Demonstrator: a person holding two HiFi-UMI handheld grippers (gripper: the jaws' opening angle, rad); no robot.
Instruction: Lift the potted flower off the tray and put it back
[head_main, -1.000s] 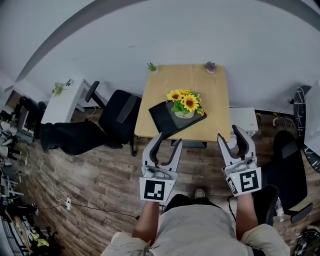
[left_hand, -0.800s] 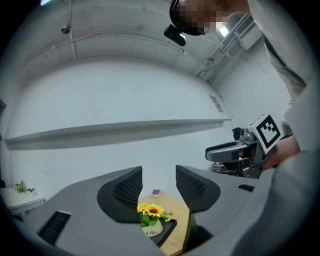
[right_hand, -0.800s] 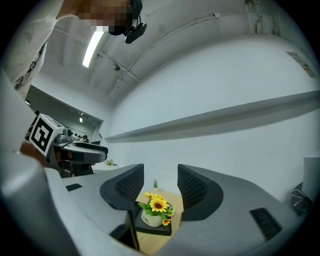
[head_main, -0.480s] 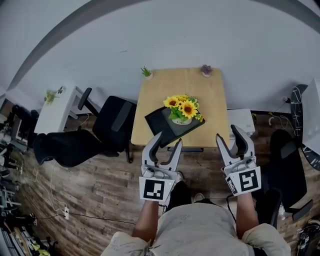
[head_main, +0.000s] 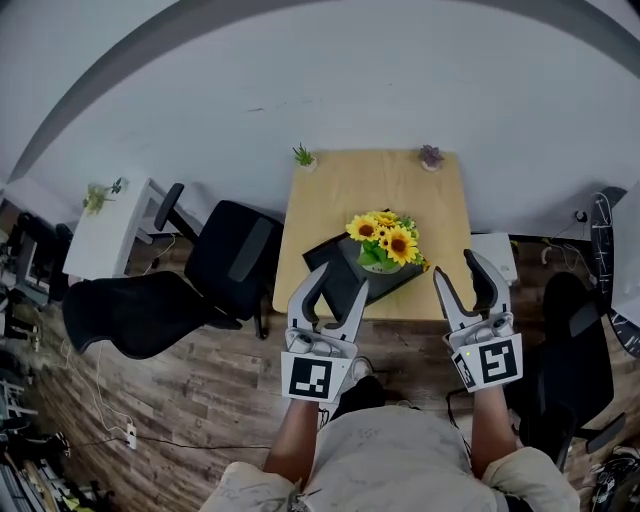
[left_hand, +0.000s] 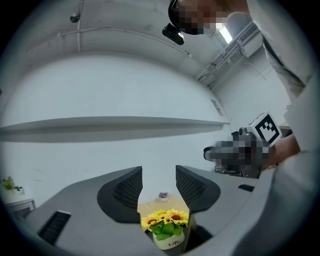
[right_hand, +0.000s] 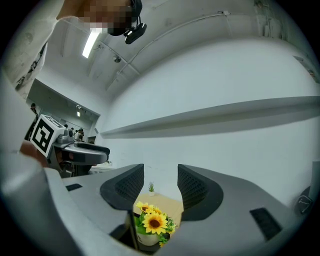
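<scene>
We hold both grippers out level in front of us, above the wood floor (head_main: 200, 370), pointing at the near edge of the table (head_main: 350, 195). The left gripper (head_main: 337, 284) has its jaws standing apart with nothing between the pads. The right gripper (head_main: 458, 268) is spread the same way and is just as empty. In each gripper view the flower shows through the gap between the jaws, further off and untouched.

The flower (head_main: 385, 240), yellow sunflowers in a white pot, stands on the black tray (head_main: 333, 256). The tray lies askew on the near part of the light wooden table, between our two grippers as the head view shows them.

To the left, a black chair (head_main: 235, 255) stands just beside the table's side. A second black chair (head_main: 130, 305) sits further left, near a white desk (head_main: 110, 220) that carries a green plant (head_main: 97, 195). To the right, a white box (head_main: 495, 250) sits low against the table, and another black chair (head_main: 570, 330) stands beyond our right gripper.

At the table's far corners stand a small green plant (head_main: 303, 156) on the left and a small purple plant (head_main: 430, 156) on the right, both well apart from the tray. Behind them rises a pale wall (head_main: 350, 90).
</scene>
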